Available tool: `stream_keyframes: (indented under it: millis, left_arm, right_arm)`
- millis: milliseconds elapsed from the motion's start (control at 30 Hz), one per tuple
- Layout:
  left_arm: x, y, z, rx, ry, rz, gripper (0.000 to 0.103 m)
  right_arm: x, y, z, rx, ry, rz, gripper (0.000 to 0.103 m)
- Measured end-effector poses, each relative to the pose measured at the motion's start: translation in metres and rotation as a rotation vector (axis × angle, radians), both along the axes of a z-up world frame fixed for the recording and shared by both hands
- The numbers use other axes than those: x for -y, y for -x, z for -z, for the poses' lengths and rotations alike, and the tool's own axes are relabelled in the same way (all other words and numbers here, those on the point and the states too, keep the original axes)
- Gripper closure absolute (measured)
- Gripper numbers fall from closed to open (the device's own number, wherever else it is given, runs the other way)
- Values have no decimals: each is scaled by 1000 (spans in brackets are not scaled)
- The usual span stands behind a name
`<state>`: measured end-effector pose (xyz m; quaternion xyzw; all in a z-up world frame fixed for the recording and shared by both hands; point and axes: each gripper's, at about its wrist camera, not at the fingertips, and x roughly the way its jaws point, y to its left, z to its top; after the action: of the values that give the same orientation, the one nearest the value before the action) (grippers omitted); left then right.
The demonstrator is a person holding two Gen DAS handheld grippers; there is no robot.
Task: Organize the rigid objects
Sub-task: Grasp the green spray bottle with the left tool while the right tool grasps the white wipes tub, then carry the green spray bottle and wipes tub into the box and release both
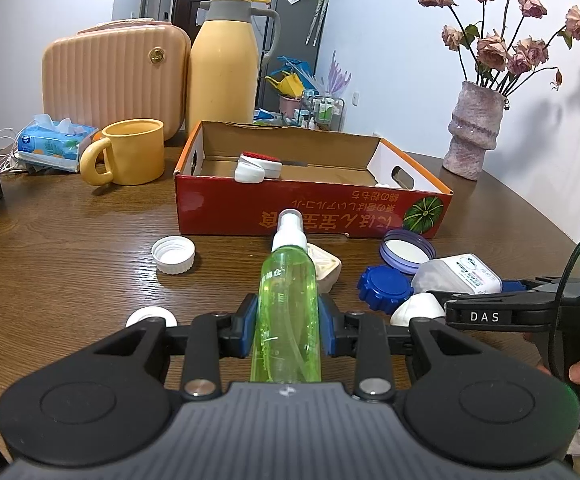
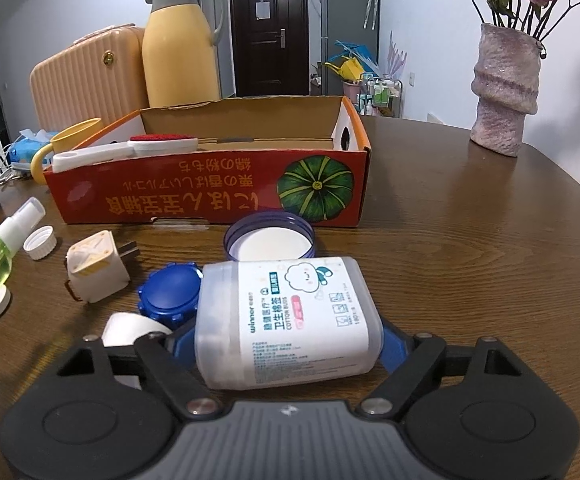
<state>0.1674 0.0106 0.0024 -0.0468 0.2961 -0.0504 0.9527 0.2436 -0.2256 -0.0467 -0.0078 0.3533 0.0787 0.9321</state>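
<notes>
My left gripper (image 1: 287,326) is shut on a green spray bottle (image 1: 287,300) with a white nozzle, held over the table and pointing at the red cardboard box (image 1: 310,210). My right gripper (image 2: 285,344) is shut on a white cotton-bud container (image 2: 290,320) lying sideways; it also shows in the left wrist view (image 1: 460,276). The box (image 2: 209,196) holds a white brush with red bristles (image 2: 129,148). Loose on the table lie a blue cap (image 2: 171,294), a purple lid (image 2: 269,238), a white plug adapter (image 2: 95,268) and a white ribbed cap (image 1: 173,255).
A yellow mug (image 1: 129,152), a yellow thermos (image 1: 225,60), a peach case (image 1: 113,76) and a tissue pack (image 1: 53,142) stand behind the box at the left. A pink vase with dried roses (image 1: 476,132) stands at the far right.
</notes>
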Motion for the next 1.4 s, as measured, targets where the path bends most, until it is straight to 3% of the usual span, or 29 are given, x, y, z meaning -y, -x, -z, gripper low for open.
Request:
stream_keyframes:
  millis: [733, 1400]
  left_arm:
    - [1, 0, -6, 22, 3, 5, 72]
    - [11, -10, -36, 88, 8, 22, 72]
  right_arm:
    - [0, 11, -9, 42, -12, -6, 21]
    - [-2, 23, -44, 140, -24, -23, 22]
